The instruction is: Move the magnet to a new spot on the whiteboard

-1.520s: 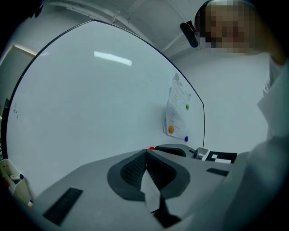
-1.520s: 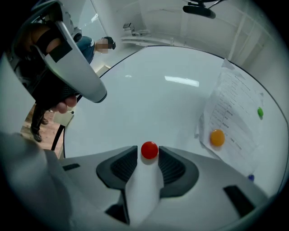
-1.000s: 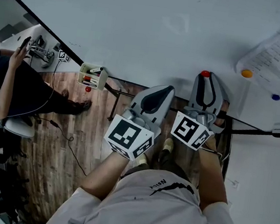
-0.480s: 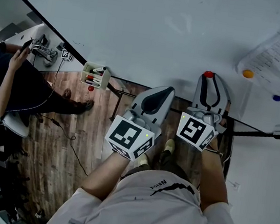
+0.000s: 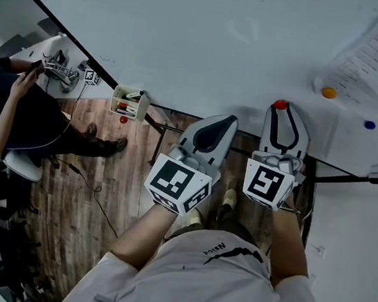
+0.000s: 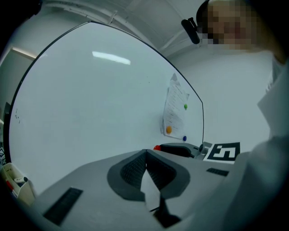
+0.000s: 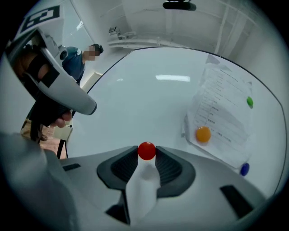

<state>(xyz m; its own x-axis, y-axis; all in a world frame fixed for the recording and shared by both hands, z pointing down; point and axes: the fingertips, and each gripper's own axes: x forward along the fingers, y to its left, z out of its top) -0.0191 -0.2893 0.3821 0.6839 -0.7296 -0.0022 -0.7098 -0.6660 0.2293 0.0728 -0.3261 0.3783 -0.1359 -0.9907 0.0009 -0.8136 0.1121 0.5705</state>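
A small round red magnet point(image 7: 146, 150) sits pinched at the tips of my right gripper point(image 7: 146, 152), which is shut on it just off the whiteboard point(image 7: 149, 103). In the head view the red magnet point(image 5: 280, 104) shows at the tip of the right gripper point(image 5: 280, 108), near the whiteboard's point(image 5: 212, 38) lower edge. My left gripper point(image 5: 227, 121) is shut and empty, beside the right one. In the left gripper view its jaws point(image 6: 145, 153) meet with nothing between them, and the red magnet point(image 6: 156, 147) shows to the right.
A paper sheet point(image 5: 375, 68) hangs at the board's right, held by an orange magnet point(image 5: 329, 92), a blue magnet point(image 5: 369, 125) and a green magnet point(image 7: 249, 102). A marker tray point(image 5: 127, 102) hangs at the board's lower left. A seated person point(image 5: 12, 115) is at the left on the wooden floor.
The right gripper with the red magnet has shifted slightly down and right in the head view. The left gripper has barely moved.
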